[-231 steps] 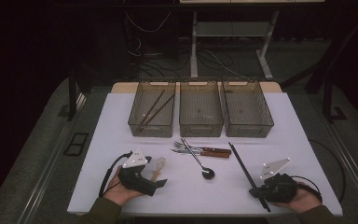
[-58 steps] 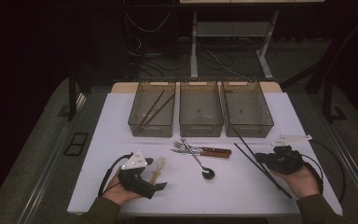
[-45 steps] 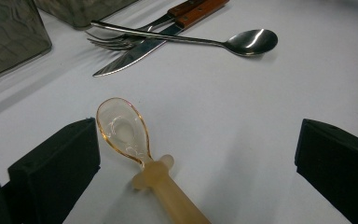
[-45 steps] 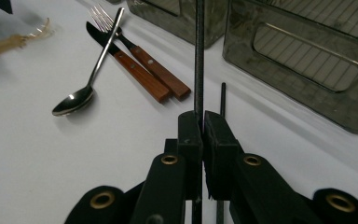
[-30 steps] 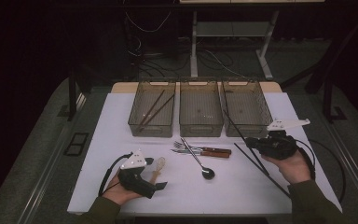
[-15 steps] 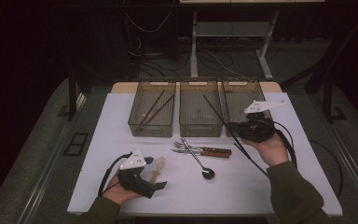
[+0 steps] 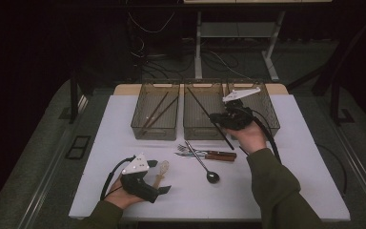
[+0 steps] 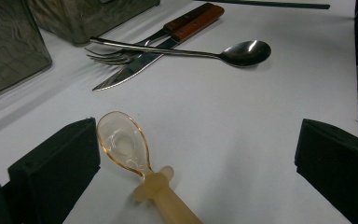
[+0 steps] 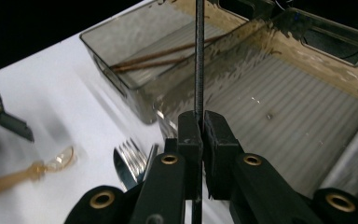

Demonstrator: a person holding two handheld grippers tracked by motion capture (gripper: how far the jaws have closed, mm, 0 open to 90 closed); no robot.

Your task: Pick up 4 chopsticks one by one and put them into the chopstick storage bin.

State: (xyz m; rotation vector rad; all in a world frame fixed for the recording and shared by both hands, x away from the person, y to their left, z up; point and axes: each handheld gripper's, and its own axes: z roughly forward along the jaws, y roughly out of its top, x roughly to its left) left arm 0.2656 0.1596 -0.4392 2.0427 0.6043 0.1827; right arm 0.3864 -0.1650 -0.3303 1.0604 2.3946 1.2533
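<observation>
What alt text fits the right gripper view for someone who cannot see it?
The right gripper is shut on a thin black chopstick that points up over the smoky bins; the far bin holds brown chopsticks. A fork lies lower left.

Chopstick tip (cut off above)

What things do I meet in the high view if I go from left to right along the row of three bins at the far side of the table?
Left bin holding brown chopsticks → middle bin → black chopstick held by the right gripper → right bin.
</observation>
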